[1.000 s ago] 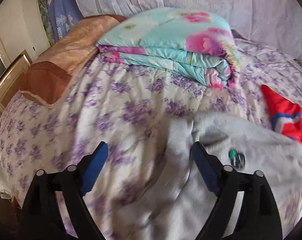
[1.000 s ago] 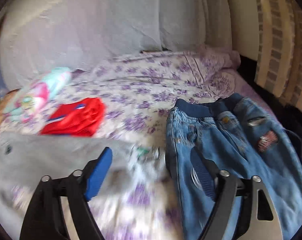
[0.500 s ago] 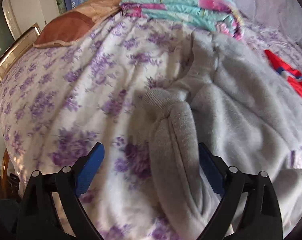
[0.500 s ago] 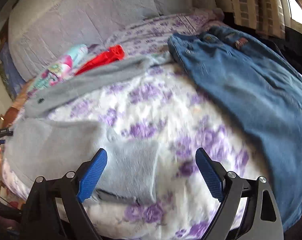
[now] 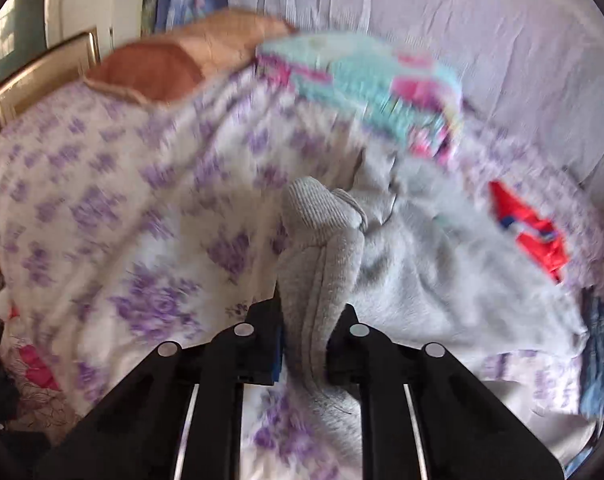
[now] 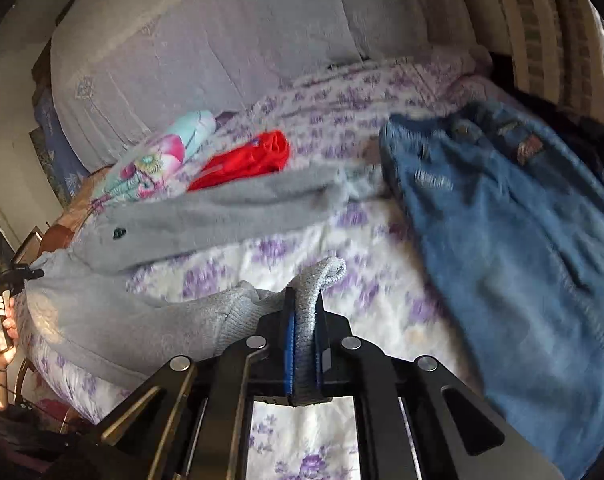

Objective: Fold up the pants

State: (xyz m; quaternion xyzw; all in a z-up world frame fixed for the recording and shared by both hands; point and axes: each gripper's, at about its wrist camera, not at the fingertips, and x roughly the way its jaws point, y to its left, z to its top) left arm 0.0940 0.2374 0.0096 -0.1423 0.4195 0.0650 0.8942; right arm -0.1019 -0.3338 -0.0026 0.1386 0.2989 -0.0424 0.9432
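Note:
Grey fleece pants [image 5: 442, 280] lie across a bed with a purple-flowered sheet [image 5: 101, 208]. My left gripper [image 5: 308, 320] is shut on the pants' ribbed cuff edge, which stands up between its jaws. In the right wrist view the grey pants [image 6: 205, 216] stretch from far right to near left. My right gripper [image 6: 304, 320] is shut on another ribbed grey cuff [image 6: 322, 274] of the pants. The left gripper [image 6: 11, 276] and the hand holding it show at that view's left edge.
Blue jeans [image 6: 522, 260] lie to the right. A red garment [image 6: 249, 160] and a folded teal-and-pink quilt [image 5: 366, 84] lie behind the pants. A brown pillow [image 5: 153, 68] is at the far left by the wooden bed frame [image 5: 41, 76].
Both grippers were open over the bed; each has closed on a ribbed cuff of the grey pants. Both views have shifted and are blurred by motion.

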